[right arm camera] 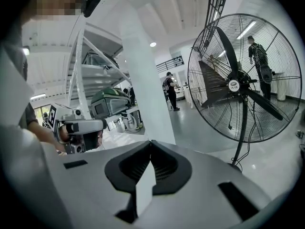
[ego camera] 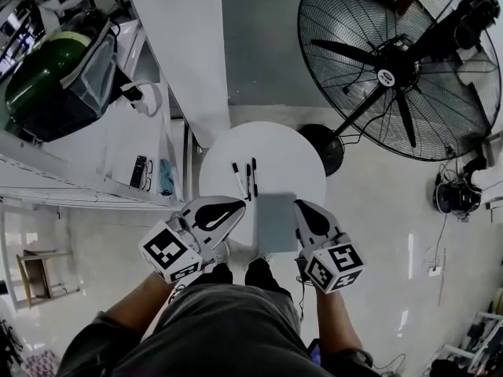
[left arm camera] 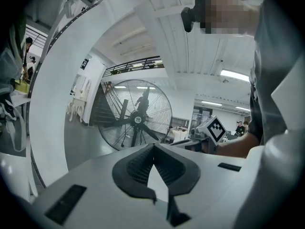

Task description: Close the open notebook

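1. The notebook lies flat on the round white table, at the table's lower edge, just below the middle of the head view. It shows one plain grey face (a cover, as far as can be told).
2. The left gripper sits just left of the notebook. In its own view its jaws meet at the tips with nothing between them.
3. The right gripper sits just right of the notebook, close against its edge; whether it touches cannot be told. Its jaws are closed tip to tip and also hold nothing.
4. Two pens lie side by side on the table, just above and left of the notebook and apart from it.
5. A large black fan stands on the floor at the upper right of the head view, beyond the table.
6. The person's legs fill the bottom centre, below both grippers.
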Available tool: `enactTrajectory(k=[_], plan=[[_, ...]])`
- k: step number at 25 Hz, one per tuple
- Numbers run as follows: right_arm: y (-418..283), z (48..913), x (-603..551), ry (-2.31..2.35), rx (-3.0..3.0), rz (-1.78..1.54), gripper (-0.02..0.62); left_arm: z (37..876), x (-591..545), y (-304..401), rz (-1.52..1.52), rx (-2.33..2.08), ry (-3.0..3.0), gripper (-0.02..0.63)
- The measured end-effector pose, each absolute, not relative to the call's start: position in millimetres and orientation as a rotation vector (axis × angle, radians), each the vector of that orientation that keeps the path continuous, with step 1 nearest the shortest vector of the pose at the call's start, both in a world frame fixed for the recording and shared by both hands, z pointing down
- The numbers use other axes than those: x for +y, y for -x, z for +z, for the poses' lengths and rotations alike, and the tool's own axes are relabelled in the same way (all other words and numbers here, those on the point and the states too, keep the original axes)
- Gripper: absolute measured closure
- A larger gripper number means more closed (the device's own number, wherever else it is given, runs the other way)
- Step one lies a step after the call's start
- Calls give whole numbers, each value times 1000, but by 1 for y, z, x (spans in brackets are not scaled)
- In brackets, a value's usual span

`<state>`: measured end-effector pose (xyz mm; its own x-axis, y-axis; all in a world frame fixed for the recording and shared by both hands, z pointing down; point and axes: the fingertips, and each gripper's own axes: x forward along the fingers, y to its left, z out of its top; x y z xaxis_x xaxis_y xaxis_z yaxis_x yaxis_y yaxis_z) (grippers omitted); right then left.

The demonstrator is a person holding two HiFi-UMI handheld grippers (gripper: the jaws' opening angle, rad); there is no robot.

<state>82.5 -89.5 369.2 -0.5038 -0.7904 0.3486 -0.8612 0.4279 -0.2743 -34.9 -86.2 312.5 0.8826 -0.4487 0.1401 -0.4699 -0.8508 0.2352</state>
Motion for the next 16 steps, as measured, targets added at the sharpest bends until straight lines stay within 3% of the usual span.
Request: enactTrajectory(k=[16], plan=[[-85, 379, -99, -1414, -2517, 649, 575, 322, -92, 25, 132, -703, -2772, 591]])
